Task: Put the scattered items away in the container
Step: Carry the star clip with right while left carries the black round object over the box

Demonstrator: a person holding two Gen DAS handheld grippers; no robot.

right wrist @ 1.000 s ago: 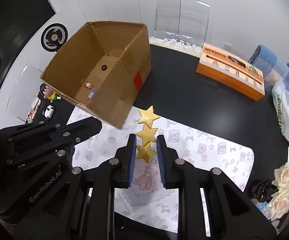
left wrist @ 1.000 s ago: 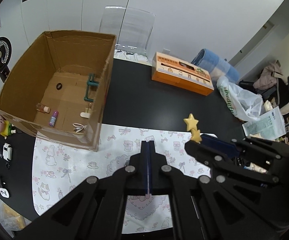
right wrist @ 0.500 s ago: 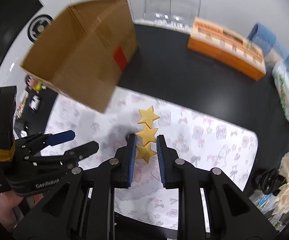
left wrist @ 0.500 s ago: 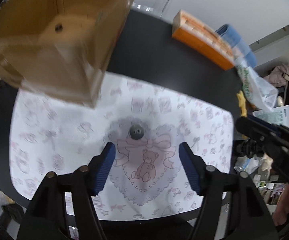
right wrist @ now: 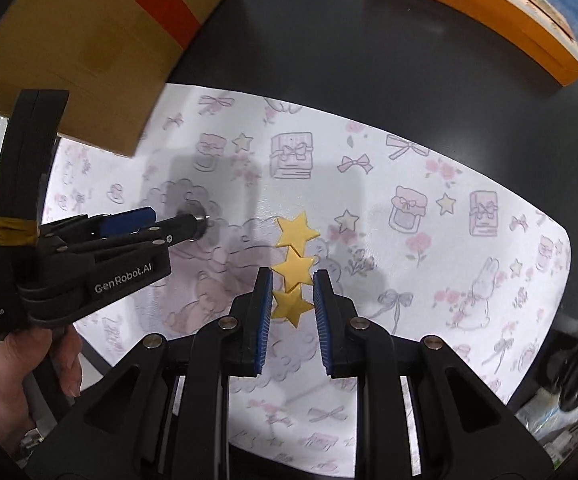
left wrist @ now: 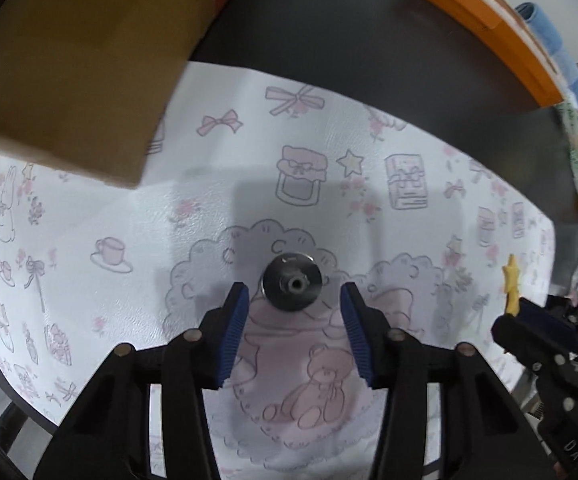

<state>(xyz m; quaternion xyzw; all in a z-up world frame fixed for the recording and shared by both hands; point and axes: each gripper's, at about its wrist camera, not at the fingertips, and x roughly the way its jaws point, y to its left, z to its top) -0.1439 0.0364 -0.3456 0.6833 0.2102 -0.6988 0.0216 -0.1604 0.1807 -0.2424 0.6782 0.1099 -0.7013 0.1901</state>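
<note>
Right gripper (right wrist: 291,298): its two blue pads are closed on the lowest star of a yellow star piece (right wrist: 293,266). It is seen also in the left wrist view at 3 o'clock (left wrist: 527,320).
Yellow star piece: three stars joined in a row, pointing away from the gripper toward 12 o'clock. The two far stars stick out beyond the pads, over the mat. If it touches the mat, I cannot tell.
Left gripper (left wrist: 293,307): its jaws stand wide apart and hold nothing. The blue pads (left wrist: 234,334) are on both sides of a round metal part (left wrist: 292,287), with a gap on each side.
Round metal part: a small dark disc with a hole in the middle. It lies on the mat, just ahead of the pad tips, at 12 o'clock from the left gripper. In the right wrist view it is at 9 o'clock (right wrist: 199,222).
Mat (left wrist: 217,208): white, with pink drawings of bows, jars, books and a bear. It lies on a black table (right wrist: 329,60).
Cardboard box (right wrist: 89,52): at 10 o'clock, with a red patch on its side. One corner stands on the mat.
Orange box (right wrist: 481,12): long, at 1 o'clock, on the far side of the table, well apart from the mat.
</note>
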